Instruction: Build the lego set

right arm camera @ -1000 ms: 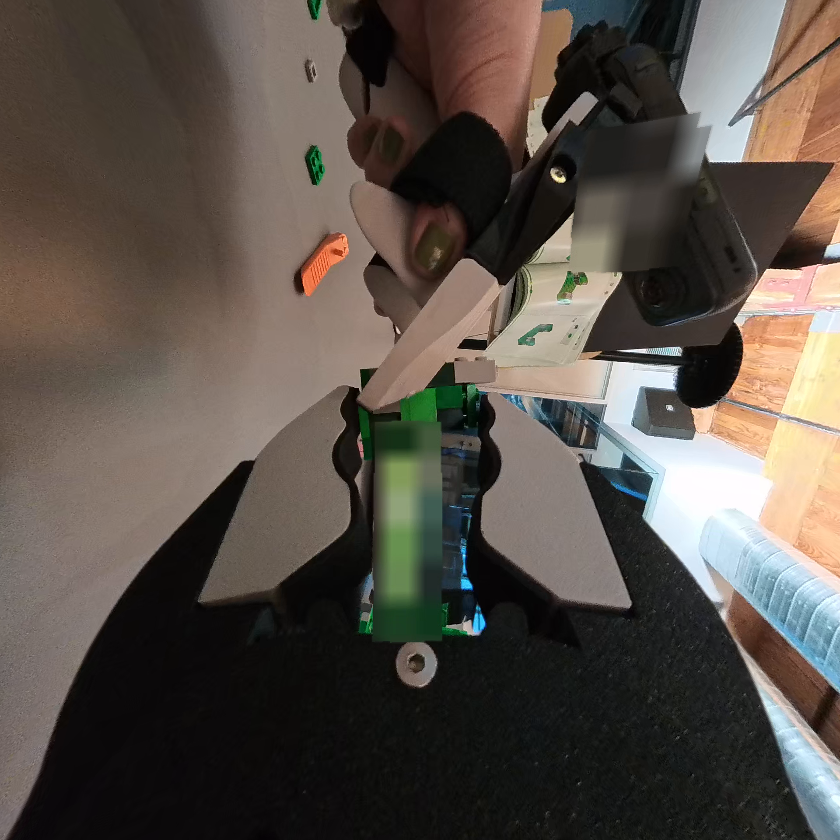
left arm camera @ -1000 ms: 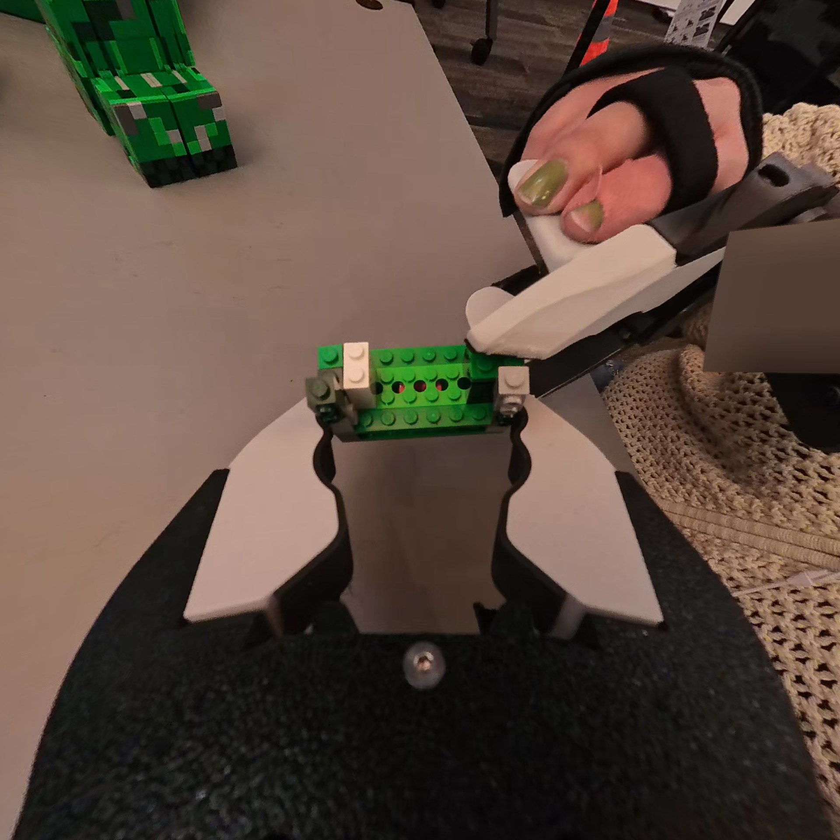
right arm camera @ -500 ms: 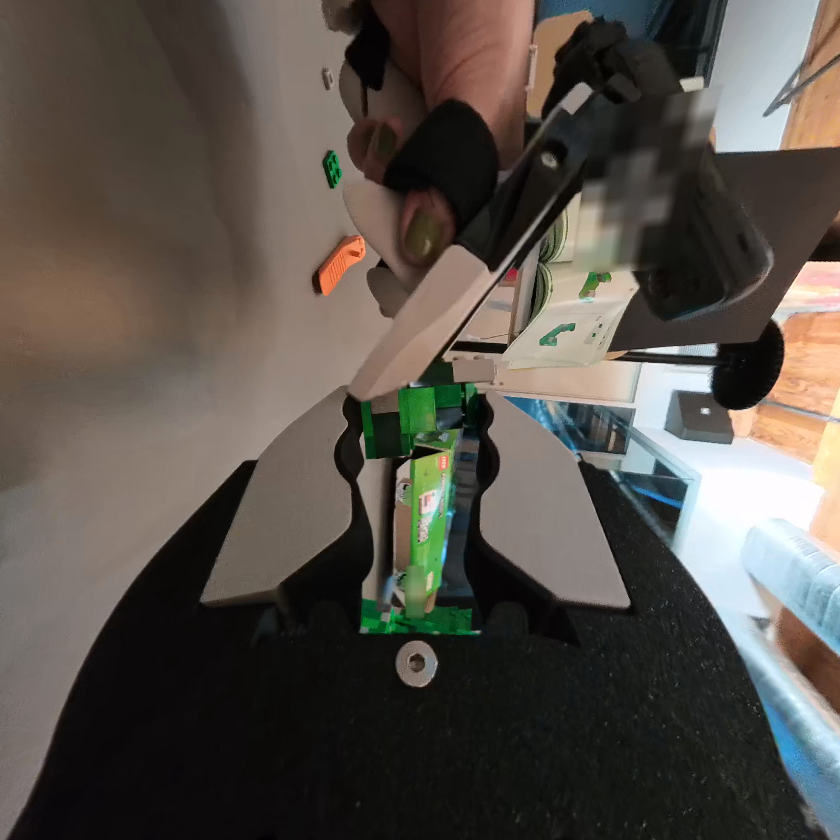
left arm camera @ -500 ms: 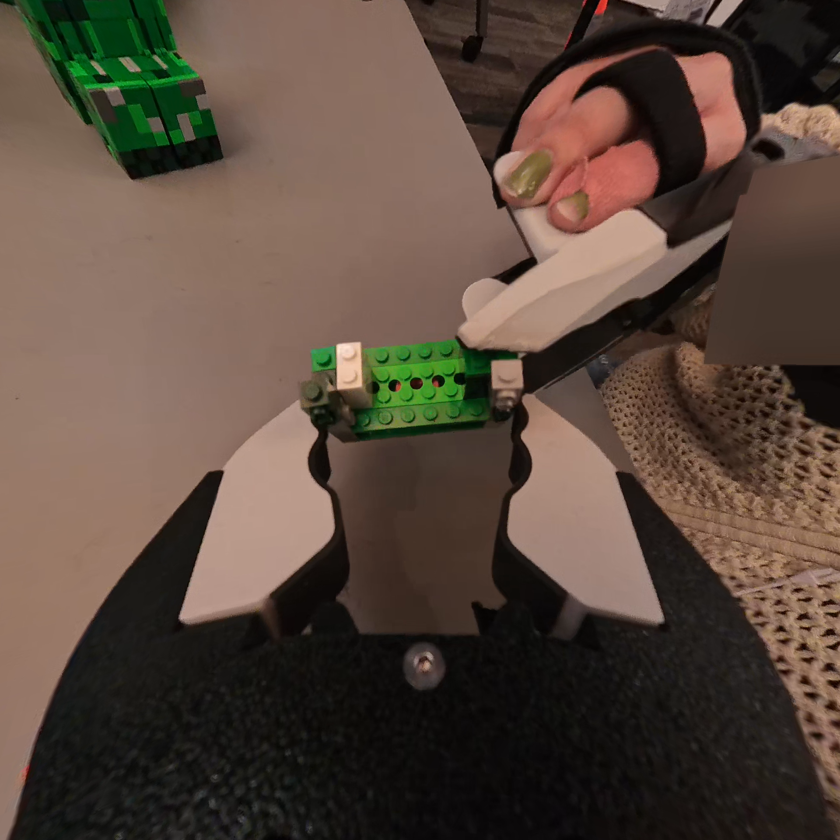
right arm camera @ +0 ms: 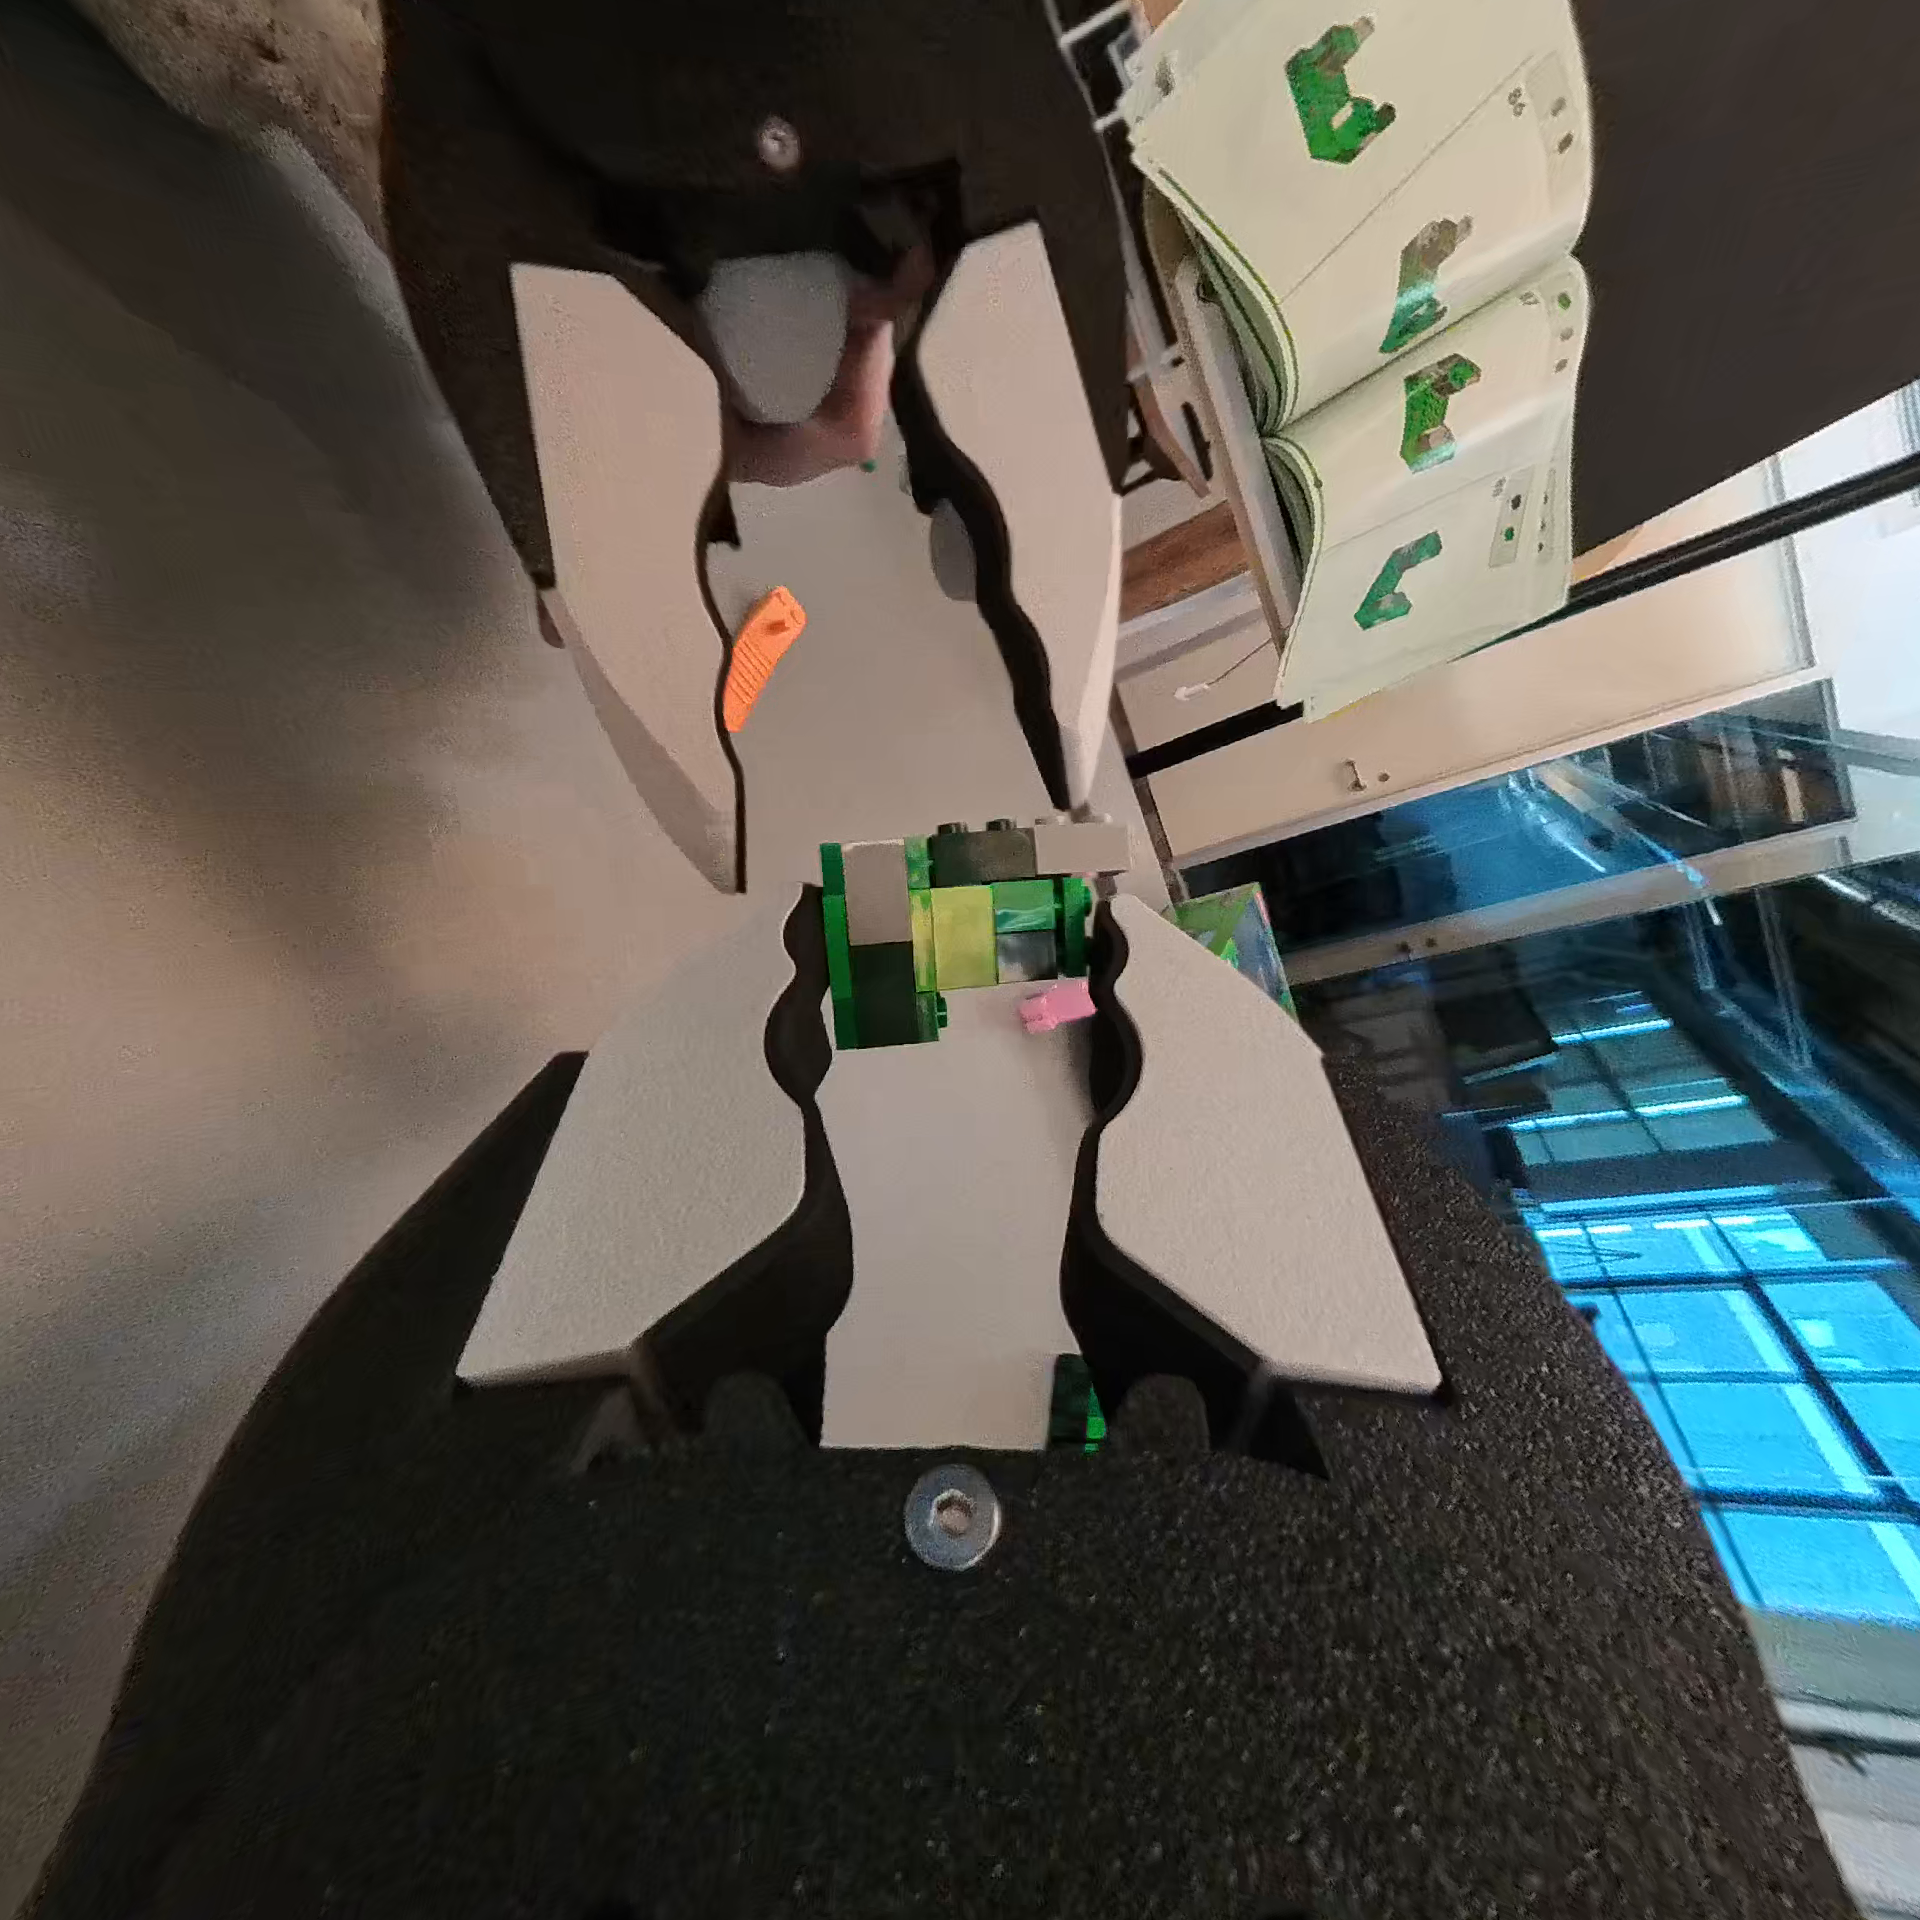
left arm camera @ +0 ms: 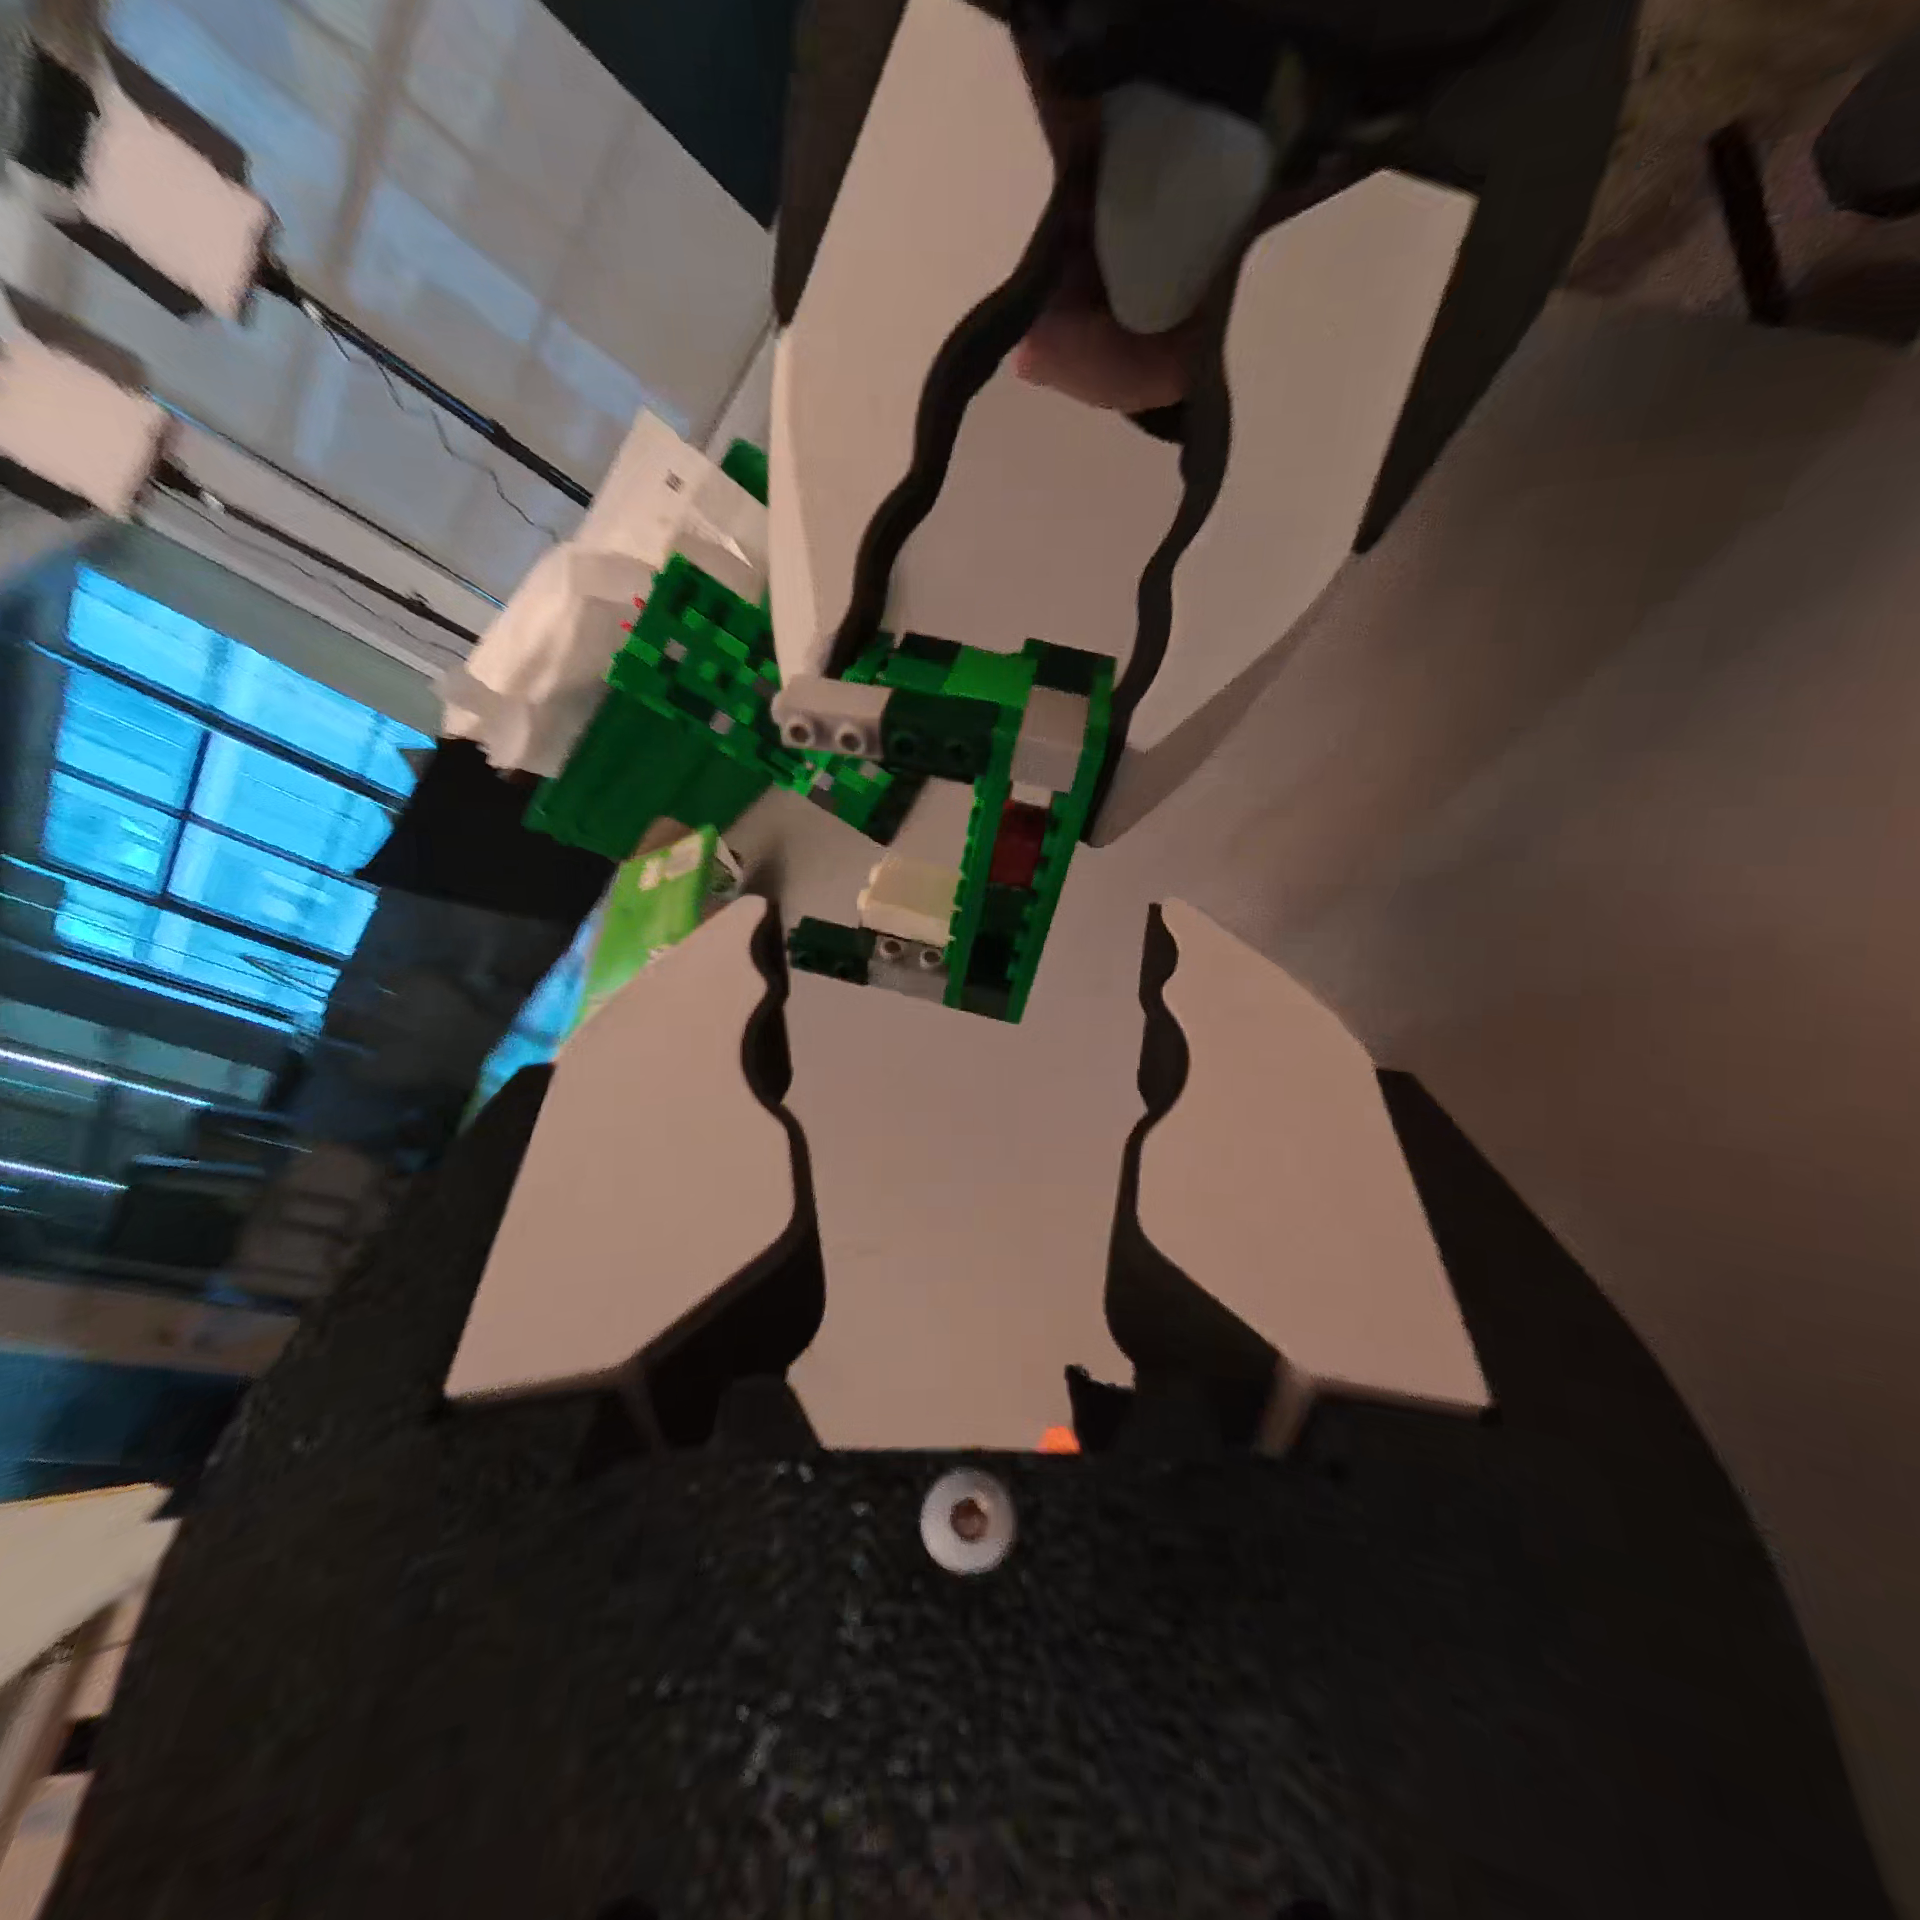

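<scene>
1. The grey table (right arm camera: 260, 727) fills the background of both wrist views, which are tilted steeply.
2. An open instruction booklet (right arm camera: 1434, 343) stands beyond the table's edge in the right wrist view.
3. A finished green brick model (left arm camera: 665, 727) sits farther off in the left wrist view, beside some white paper (left arm camera: 582, 634).
4. The left gripper (left arm camera: 961, 920) has its fingers spread, with nothing pinched; the small build lies just past its tips.
5. The right gripper (right arm camera: 951, 914) pinches the small green lego assembly (right arm camera: 935, 935) between its fingertips, held up off the table (it comes in from the top of the left wrist view, facing the left gripper).
6. An orange brick separator (right arm camera: 762, 655) lies on the table, seen between the left gripper's fingers.
7. A pink piece (right arm camera: 1055, 1006) lies on the table near the right gripper's fingertip.
</scene>
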`<move>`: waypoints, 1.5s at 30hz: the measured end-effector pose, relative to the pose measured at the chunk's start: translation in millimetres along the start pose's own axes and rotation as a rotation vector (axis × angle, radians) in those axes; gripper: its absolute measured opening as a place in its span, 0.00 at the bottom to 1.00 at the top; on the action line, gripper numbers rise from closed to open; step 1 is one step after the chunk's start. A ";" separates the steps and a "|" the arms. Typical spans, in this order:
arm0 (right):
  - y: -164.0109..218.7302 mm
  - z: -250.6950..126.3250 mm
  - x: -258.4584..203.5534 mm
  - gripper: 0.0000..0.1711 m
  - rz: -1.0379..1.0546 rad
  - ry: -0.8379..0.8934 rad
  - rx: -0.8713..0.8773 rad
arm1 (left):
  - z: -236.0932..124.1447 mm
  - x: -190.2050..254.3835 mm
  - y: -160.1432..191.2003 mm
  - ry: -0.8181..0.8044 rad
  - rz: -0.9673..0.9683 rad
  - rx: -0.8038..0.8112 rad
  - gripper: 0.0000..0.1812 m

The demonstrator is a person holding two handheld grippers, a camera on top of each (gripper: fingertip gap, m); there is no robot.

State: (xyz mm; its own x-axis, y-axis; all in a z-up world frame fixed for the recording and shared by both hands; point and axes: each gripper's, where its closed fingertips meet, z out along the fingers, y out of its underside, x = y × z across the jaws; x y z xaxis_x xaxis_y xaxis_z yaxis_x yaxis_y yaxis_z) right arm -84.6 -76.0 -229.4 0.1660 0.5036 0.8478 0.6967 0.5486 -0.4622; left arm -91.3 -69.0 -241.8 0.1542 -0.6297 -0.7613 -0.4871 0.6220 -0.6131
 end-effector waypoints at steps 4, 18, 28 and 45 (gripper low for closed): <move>-3.0 -1.2 -0.5 0.28 0.017 -0.016 0.010 | -0.4 4.0 -7.2 -0.041 0.133 0.010 0.29; -11.8 -2.0 -2.9 0.28 0.001 -0.064 0.020 | 4.1 9.8 -8.9 -0.064 0.203 -0.015 0.12; -12.9 -4.2 -5.4 0.28 -0.035 -0.086 0.008 | 3.2 12.8 -11.5 -0.064 0.257 -0.002 0.12; -33.0 -12.9 9.1 0.27 -0.251 0.117 0.092 | -9.1 -5.5 -29.7 -0.230 0.454 0.023 0.11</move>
State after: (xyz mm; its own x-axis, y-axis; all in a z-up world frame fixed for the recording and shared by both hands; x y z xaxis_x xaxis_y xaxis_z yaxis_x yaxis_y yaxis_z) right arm -97.1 -98.1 -203.0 0.0798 0.2671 0.9603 0.6607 0.7072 -0.2516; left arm -85.6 -88.3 -217.5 0.1178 -0.1758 -0.9773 -0.5306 0.8208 -0.2116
